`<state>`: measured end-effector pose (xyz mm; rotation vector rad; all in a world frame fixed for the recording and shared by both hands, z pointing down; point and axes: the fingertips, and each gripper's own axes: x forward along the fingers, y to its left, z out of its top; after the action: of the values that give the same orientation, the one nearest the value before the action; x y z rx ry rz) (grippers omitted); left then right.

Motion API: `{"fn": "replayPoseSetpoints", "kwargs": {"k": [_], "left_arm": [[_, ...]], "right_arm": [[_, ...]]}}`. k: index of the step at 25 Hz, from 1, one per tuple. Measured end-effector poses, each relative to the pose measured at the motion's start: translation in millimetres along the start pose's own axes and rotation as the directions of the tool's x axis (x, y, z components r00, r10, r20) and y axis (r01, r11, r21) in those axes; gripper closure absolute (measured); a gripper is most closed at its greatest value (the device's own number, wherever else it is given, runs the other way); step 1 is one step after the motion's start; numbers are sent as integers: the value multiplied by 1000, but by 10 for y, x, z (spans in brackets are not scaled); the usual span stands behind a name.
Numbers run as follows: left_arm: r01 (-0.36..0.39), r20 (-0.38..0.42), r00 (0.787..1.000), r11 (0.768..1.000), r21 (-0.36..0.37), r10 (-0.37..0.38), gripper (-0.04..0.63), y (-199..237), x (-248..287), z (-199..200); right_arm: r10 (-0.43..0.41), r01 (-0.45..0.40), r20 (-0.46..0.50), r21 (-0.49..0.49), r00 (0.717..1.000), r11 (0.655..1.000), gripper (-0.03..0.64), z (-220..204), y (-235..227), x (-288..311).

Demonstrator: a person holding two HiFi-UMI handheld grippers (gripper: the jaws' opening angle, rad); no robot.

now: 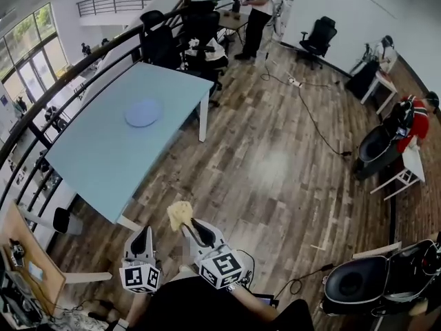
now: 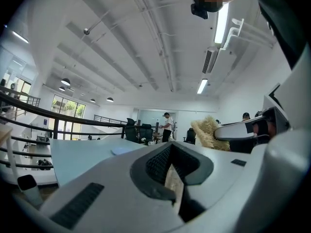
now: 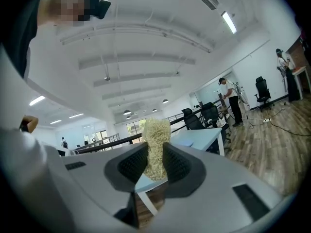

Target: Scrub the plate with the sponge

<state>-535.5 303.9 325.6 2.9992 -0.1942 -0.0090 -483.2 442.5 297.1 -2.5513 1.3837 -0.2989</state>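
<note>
A round blue plate lies on the light blue table, far ahead of both grippers. My right gripper is held over the wooden floor near the table's front corner, shut on a frayed yellow sponge. In the right gripper view the sponge stands up between the dark pads of that gripper. My left gripper hangs beside it, its jaws together with nothing in them. In the left gripper view the left gripper points at the table and plate, with the sponge at its right.
Black office chairs stand behind the table, and a person stands at a desk beyond. A railing runs along the table's left side. A cable crosses the wooden floor. More chairs and a seated person are at the right.
</note>
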Motion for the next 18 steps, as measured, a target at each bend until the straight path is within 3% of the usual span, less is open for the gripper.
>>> {"fn": "replayPoseSetpoints", "kwargs": {"k": [9, 18], "left_arm": [[58, -6, 998, 998, -2, -58, 594, 264, 29, -67], [85, -16, 996, 996, -13, -85, 594, 377, 237, -81]], "right_arm": [[-58, 58, 2, 5, 998, 998, 534, -162, 194, 137], [-103, 103, -2, 10, 995, 995, 534, -136, 102, 316]]}}
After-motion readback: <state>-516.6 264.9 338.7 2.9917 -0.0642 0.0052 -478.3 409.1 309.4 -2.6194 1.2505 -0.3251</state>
